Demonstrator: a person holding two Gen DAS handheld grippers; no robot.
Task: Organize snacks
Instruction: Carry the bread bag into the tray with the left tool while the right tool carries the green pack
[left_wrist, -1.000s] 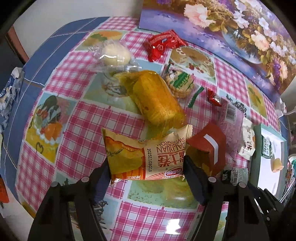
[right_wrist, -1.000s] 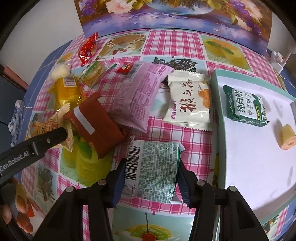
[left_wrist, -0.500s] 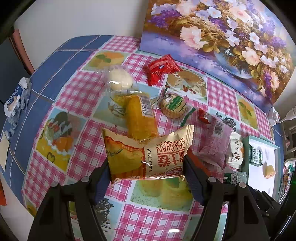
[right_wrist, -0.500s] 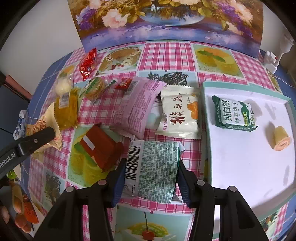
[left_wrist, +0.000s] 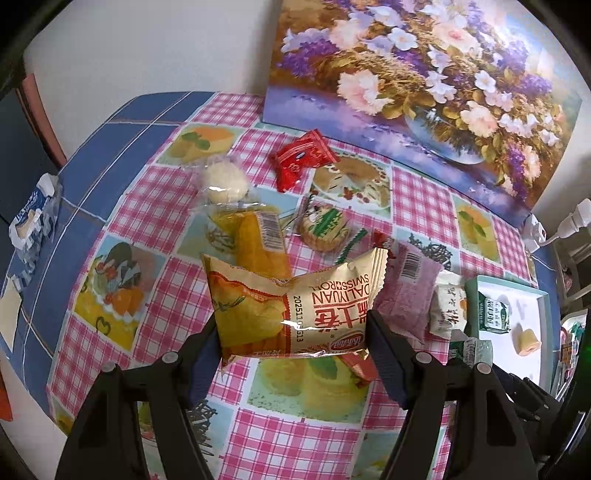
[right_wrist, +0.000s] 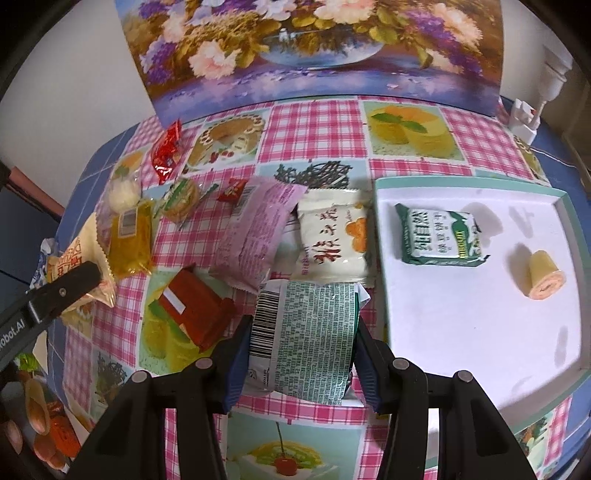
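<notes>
My left gripper (left_wrist: 293, 341) is shut on a yellow swiss roll packet (left_wrist: 295, 306) and holds it above the table. My right gripper (right_wrist: 301, 347) is shut on a green-and-white biscuit packet (right_wrist: 306, 339), held just left of the white tray (right_wrist: 480, 314). The tray holds a green biscuit packet (right_wrist: 439, 236) and a small jelly cup (right_wrist: 545, 273). On the checked tablecloth lie a pink packet (right_wrist: 258, 229), a white packet (right_wrist: 332, 240), a brown-red packet (right_wrist: 195, 310), a clear yellow cake packet (right_wrist: 131, 236), a round biscuit (right_wrist: 181, 199) and a red packet (right_wrist: 166, 151).
A flower painting (right_wrist: 314, 48) leans against the wall at the back. A white power strip (right_wrist: 524, 114) lies at the back right. A round white cake (left_wrist: 223, 181) sits at the back left. A blue-white wrapper (left_wrist: 33, 218) lies at the table's left edge.
Both grippers have risen from the table with their packets, so more of the table shows. The brown-red packet stays on the cloth, now below and behind the swiss roll packet.
</notes>
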